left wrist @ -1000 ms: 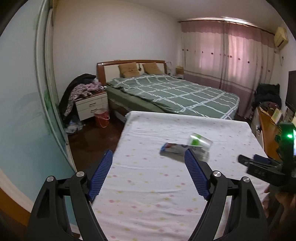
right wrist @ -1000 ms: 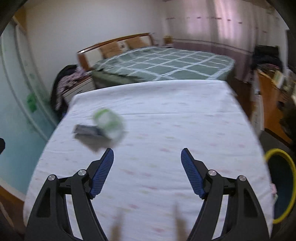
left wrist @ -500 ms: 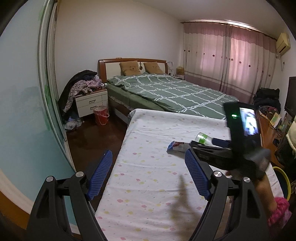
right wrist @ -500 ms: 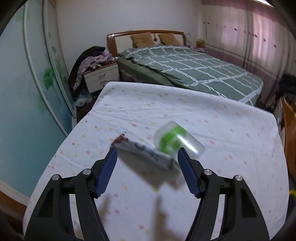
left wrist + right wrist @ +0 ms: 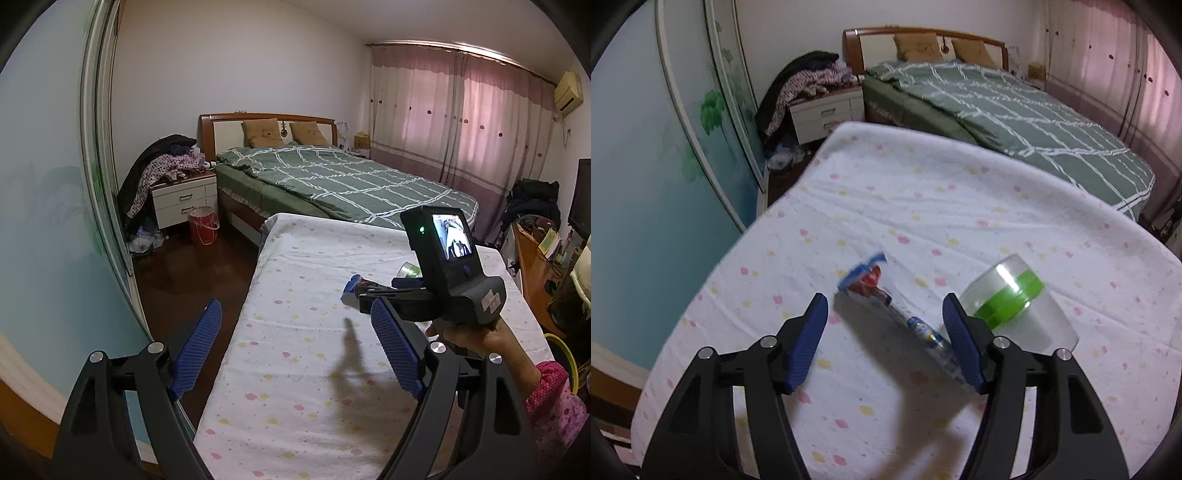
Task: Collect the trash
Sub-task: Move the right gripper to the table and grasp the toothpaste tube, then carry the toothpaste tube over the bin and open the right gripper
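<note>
right claw [image 5: 882,332] closing, wrapper [image 5: 886,299] between

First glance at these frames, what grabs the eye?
The right gripper, jaws closing, hangs over a torn snack wrapper on the dotted white sheet; the wrapper lies between the jaws, not yet pinched. A clear cup with a green band lies tipped just right of it. Behind stands a green checked bed; the left gripper hangs open and empty.

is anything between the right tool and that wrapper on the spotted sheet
Nothing visible. The right tool hangs over the wrapper, jaws closing with it between them but not yet pressed. The plastic cup lies just outside the right-hand jaw.
</note>
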Demonstrator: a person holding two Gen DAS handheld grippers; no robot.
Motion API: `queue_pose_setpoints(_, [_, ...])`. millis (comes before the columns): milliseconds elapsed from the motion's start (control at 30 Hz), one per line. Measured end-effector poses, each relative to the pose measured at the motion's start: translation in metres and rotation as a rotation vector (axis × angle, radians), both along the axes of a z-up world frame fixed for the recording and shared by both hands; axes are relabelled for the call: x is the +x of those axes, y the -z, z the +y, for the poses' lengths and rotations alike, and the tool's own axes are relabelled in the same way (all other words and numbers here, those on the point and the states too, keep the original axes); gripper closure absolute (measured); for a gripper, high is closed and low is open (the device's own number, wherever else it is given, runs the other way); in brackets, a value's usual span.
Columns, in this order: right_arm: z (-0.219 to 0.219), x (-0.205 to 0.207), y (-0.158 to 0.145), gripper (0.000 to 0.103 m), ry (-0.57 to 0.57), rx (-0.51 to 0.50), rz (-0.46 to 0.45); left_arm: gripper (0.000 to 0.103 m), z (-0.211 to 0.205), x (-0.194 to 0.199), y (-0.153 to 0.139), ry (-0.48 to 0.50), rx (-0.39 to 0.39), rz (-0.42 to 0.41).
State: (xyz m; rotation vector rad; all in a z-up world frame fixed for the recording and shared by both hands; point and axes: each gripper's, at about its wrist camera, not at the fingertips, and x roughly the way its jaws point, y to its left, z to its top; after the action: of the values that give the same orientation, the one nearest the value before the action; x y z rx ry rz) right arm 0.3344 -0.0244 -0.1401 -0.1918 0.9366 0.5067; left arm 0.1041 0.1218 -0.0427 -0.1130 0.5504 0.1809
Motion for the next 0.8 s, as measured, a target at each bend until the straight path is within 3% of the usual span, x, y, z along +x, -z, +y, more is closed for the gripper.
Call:
queue_pose_setpoints(67, [-0.005, 0.003, 0.006, 0.042, 0.002, 0.000, 0.030, 0.021, -0.001, 0.001, 0.001, 0.000, 0.000, 0.002])
queue_pose_setpoints(133, [-0.008, 0.003, 0.010, 0.048, 0.012, -0.002, 0.052, 0.021, -0.001, 0.003, 0.001, 0.000, -0.001, 0.005])
queue_pose_setpoints(200, [-0.012, 0.002, 0.015, 0.075, 0.019, 0.003, 0.082, 0.021, -0.002, 0.004, 0.002, 0.002, -0.003, 0.009])
queue_pose_setpoints(233, [-0.015, -0.001, 0.014, 0.080, 0.028, 0.008, 0.074, 0.021, -0.002, 0.005, 0.003, 0.004, -0.004, 0.010])
queue_pose_setpoints(267, [-0.017, -0.002, 0.014, 0.095, 0.029, 0.017, 0.082, 0.021, -0.003, 0.006, 0.004, 0.006, -0.004, 0.011])
queue_pose_setpoints(367, [-0.027, -0.009, 0.006, 0.096, 0.040, 0.083, 0.098, 0.021, -0.007, 0.007, 0.004, 0.016, 0.000, 0.015])
queue_pose_setpoints(633, [-0.069, -0.063, -0.044, 0.096, 0.059, 0.228, 0.009, 0.020, -0.016, 0.013, 0.008, 0.042, -0.005, 0.027])
queue_pose_setpoints(800, [-0.136, -0.093, -0.051, 0.096, 0.215, 0.262, -0.055, 0.020, -0.028, 0.019, 0.011, 0.074, -0.003, 0.038])
